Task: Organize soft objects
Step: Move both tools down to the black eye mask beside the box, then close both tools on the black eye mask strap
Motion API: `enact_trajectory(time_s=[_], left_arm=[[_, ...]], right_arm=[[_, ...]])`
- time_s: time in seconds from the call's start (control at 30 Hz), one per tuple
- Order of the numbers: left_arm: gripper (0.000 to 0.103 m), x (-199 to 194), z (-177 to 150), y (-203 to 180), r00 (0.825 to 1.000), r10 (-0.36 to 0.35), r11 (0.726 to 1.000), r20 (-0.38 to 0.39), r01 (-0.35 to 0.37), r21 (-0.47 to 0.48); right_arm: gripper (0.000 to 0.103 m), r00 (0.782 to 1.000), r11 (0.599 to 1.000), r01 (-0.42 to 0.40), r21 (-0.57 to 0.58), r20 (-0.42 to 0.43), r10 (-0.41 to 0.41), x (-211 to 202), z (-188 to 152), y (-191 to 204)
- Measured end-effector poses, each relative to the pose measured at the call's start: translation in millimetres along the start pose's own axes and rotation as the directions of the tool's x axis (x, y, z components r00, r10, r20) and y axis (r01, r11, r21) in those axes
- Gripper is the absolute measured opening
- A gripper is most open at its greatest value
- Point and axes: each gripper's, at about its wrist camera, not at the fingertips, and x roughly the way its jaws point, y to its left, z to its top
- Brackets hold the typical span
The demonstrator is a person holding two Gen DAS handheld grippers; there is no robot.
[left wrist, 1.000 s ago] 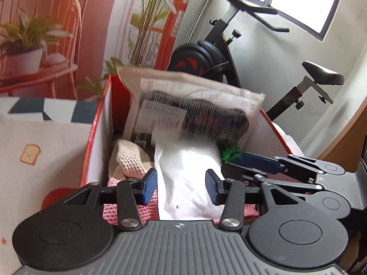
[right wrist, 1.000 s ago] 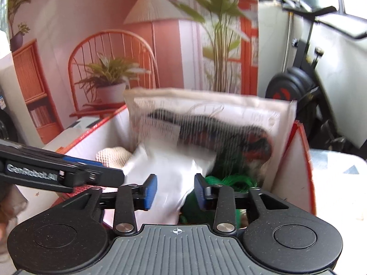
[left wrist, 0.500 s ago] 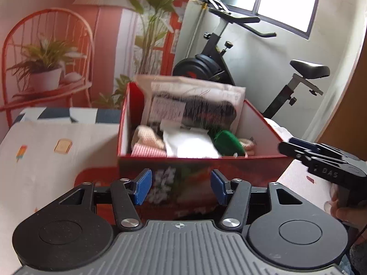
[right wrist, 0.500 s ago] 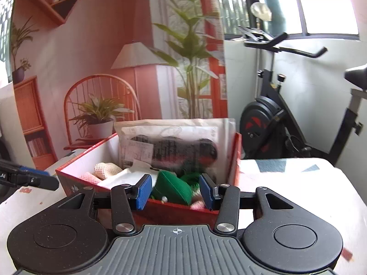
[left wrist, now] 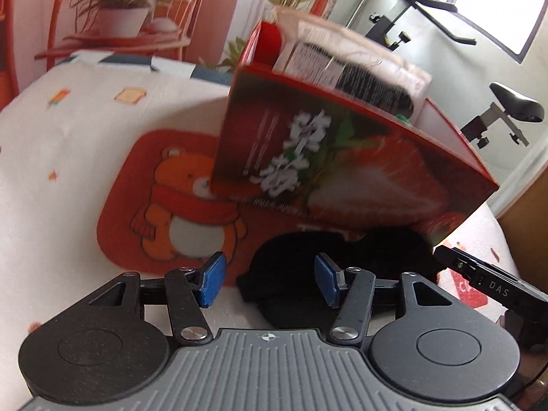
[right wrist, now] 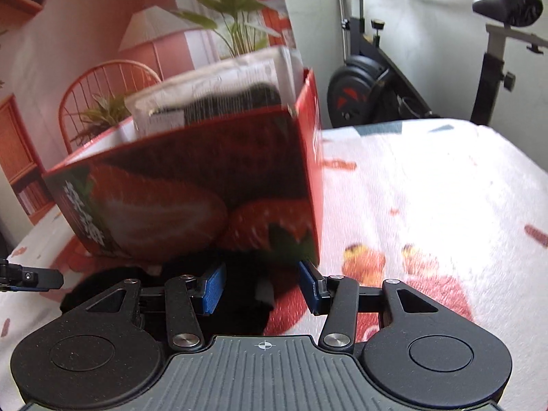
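Note:
A black soft cloth (left wrist: 291, 257) lies crumpled on the table against the front of a red strawberry-print box (left wrist: 342, 171). My left gripper (left wrist: 270, 279) hangs open just above the cloth's left part, its blue pads clear of the cloth. In the right wrist view the same cloth (right wrist: 236, 310) lies under my right gripper (right wrist: 261, 287), which is open near the box's (right wrist: 188, 188) front right corner. A clear plastic packet (left wrist: 359, 68) with something dark inside stands up out of the box. The other contents of the box are hidden by its wall.
The table wears a white cloth (right wrist: 428, 188) with small cartoon prints. An orange bear mat (left wrist: 154, 205) lies under the box's left end. An exercise bike (right wrist: 376, 92) stands beyond the far edge. One right gripper finger (left wrist: 479, 275) shows at the right.
Both grippers have pulled back out of the box and sunk to the table in front of it. Their jaws stand a little wider. The black cloth has come into view.

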Motion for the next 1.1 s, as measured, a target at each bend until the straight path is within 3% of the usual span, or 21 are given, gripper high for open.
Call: enact_trajectory(time_s=[0.27, 0.47, 0.6, 0.67, 0.73, 0.8, 1.0, 1.1], left_arm=[[0.059, 10.9, -12.3, 6.2, 0.999, 0.023, 1.0, -0.024, -0.023, 0.0], [0.062, 9.0, -18.8, -4.5, 0.999, 0.051, 0.997, -0.008, -0.05, 0.055], [0.062, 9.0, -20.5, -8.2, 0.999, 0.031, 0.999, -0.019, -0.031, 0.014], [0.061, 10.9, -21.6, -14.5, 0.999, 0.038, 0.999, -0.023, -0.037, 0.037], [0.051, 11.7, -23.5, -20.5, 0.998, 0.055, 0.996, -0.017, -0.054, 0.07], [0.024, 11.3, -23.8, -23.1, 0.997, 0.074, 0.994, -0.021, -0.072, 0.083], [0.017, 7.7, -23.4, -17.6, 0.996, 0.087, 0.994, -0.018, -0.085, 0.065], [0.015, 3.2, -24.5, -18.4, 0.995, 0.103, 0.992, -0.009, -0.102, 0.078]], right_arm=[[0.045, 0.999, 1.0, -0.011, -0.015, -0.043, 0.011, 12.8, -12.3, 3.8], [0.05, 0.999, 0.999, -0.034, -0.018, -0.042, 0.033, 14.7, -11.9, 2.4], [0.05, 0.997, 0.997, -0.056, -0.051, -0.055, 0.053, 16.1, -10.8, 6.0], [0.047, 0.997, 0.996, -0.06, -0.067, -0.06, 0.056, 17.1, -10.5, 8.8], [0.043, 0.997, 0.996, -0.055, -0.076, -0.064, 0.051, 17.7, -10.3, 10.5], [0.039, 0.997, 0.996, -0.04, -0.082, -0.064, 0.035, 17.8, -10.4, 12.2], [0.019, 0.997, 0.999, -0.041, -0.033, -0.069, 0.039, 12.7, -11.6, 8.6], [0.016, 0.997, 0.999, -0.037, -0.036, -0.069, 0.034, 5.0, -16.4, 12.7]])
